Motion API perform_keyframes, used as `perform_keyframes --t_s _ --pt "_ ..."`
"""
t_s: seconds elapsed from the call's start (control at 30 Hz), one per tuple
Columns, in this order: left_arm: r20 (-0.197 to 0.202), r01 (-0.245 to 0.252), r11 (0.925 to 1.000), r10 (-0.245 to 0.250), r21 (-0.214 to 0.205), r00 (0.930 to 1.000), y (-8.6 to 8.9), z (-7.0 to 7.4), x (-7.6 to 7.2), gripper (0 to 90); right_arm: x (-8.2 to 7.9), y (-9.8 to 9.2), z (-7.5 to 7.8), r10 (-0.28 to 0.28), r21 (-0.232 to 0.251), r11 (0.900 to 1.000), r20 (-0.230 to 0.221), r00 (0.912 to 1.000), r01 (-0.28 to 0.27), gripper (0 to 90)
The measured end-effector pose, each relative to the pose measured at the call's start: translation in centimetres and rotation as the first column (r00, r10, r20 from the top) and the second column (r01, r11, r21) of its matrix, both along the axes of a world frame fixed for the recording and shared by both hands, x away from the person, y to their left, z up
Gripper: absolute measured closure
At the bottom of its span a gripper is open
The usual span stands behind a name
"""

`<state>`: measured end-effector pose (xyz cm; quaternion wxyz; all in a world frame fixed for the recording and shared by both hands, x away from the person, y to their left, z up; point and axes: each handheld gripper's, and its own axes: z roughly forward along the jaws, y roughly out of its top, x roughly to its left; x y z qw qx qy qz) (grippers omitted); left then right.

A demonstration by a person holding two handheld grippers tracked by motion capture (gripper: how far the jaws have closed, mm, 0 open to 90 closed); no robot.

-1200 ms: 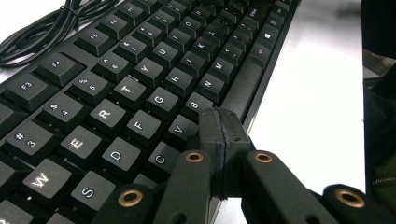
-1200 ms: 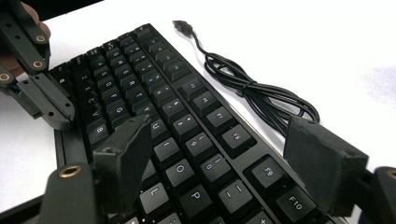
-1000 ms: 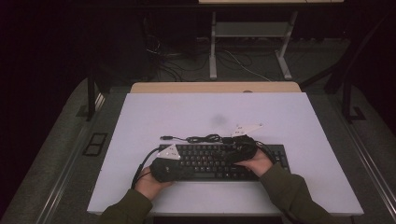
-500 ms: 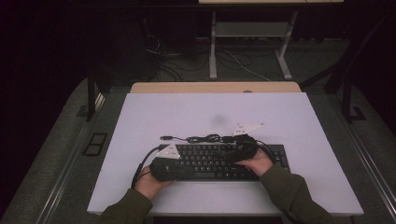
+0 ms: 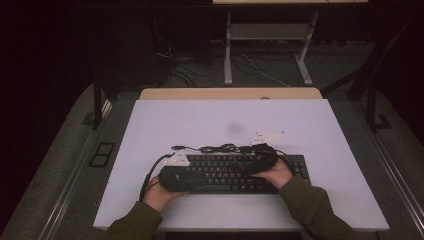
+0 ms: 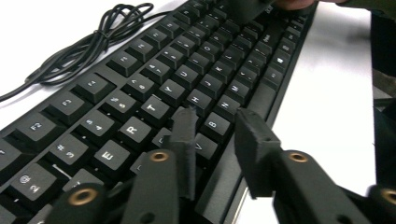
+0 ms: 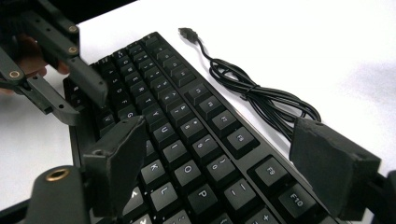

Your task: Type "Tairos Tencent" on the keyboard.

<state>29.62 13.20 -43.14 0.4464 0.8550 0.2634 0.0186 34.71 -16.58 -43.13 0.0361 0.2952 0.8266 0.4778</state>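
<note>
Sitting flat near the table's (image 5: 150, 130) front edge: the keyboard (image 5: 220, 172), long side facing the person. Its cable (image 7: 261, 100) lies coiled just behind it, plug (image 7: 187, 32) loose on the white top. Left gripper (image 6: 215, 116) hovers low over the keyboard's left end; jaws have just been opening to a narrow gap, nothing clamped (one tip over the keys, the other over the front edge). Right gripper (image 7: 219, 135) is over the right half, jaws wide, spanning the keyboard's depth with keys between them, pads not pressing.
</note>
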Motion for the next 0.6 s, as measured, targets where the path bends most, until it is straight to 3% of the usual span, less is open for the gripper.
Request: perform_keyframes --t_s 0.37,0.6 --pt "0.018 -0.044 0.9985 0.044 -0.034 0.9989 0.1 -0.1 0.4 39.7 -0.6 -0.8 0.3 0.005 -0.005 1.0000 -0.016 0.9999 -0.005 26.4" --pt "0.022 -0.049 0.9982 0.050 -0.035 0.9985 0.1 -0.1 0.5 33.1 -1.2 -1.9 0.7 0.017 0.003 0.9999 -0.020 0.9997 -0.017 41.0"
